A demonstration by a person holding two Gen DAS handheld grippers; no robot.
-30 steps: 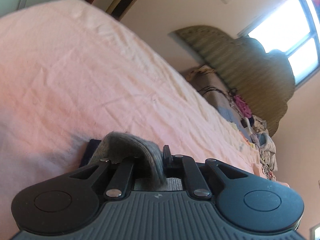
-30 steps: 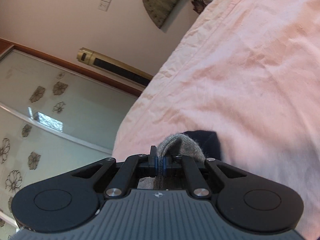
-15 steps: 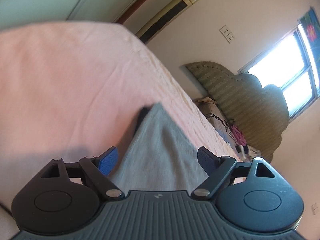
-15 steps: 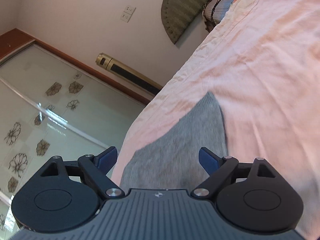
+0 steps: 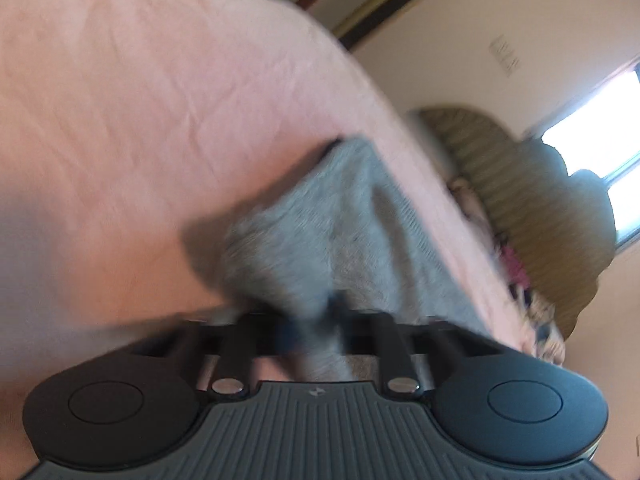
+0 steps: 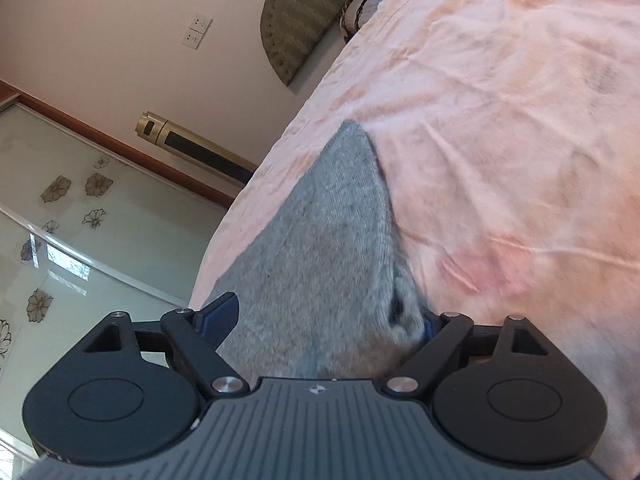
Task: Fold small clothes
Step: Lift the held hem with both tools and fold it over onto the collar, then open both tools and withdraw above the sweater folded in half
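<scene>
Motion blur smears the grey knitted garment (image 5: 320,232) in the left wrist view, hiding the left gripper (image 5: 312,332) fingertips beneath its bunched fold.

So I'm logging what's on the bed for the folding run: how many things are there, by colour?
Grey: 1, the knit garment lying on the bed
Pink: 1, the bedsheet under it
Mixed colours: 1, a blurred pile of clothes by the headboard, too blurred to count singly
Total: 3
</scene>
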